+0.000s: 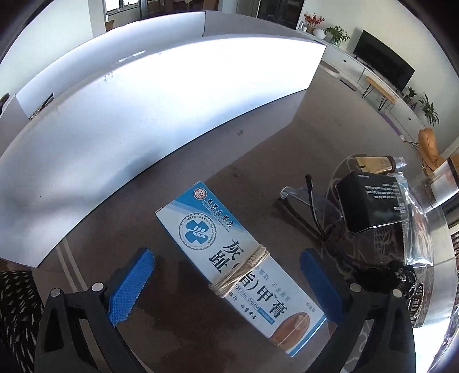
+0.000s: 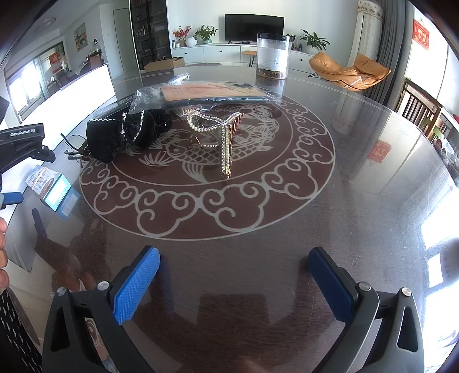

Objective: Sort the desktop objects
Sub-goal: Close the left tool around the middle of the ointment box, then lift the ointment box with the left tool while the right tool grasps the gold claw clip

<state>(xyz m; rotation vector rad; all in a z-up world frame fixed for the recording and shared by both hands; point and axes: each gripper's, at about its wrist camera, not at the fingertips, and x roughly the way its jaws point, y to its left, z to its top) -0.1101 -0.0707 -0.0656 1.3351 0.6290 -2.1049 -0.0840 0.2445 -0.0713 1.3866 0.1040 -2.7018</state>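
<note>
Left wrist view: left gripper (image 1: 226,284) spread wide around one cream box (image 1: 238,266); right gripper (image 2: 233,282) released, holding nothing, before one clear jar (image 2: 272,56).

Both wrist views share the cream box (image 1: 241,266).

A television (image 2: 254,27) faces 2 tan chairs (image 2: 350,70).

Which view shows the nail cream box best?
The left wrist view: the nail cream box fills the centre between the open left gripper, its label and string wrap readable. The right wrist view catches only a small end of it at the left edge.
</note>
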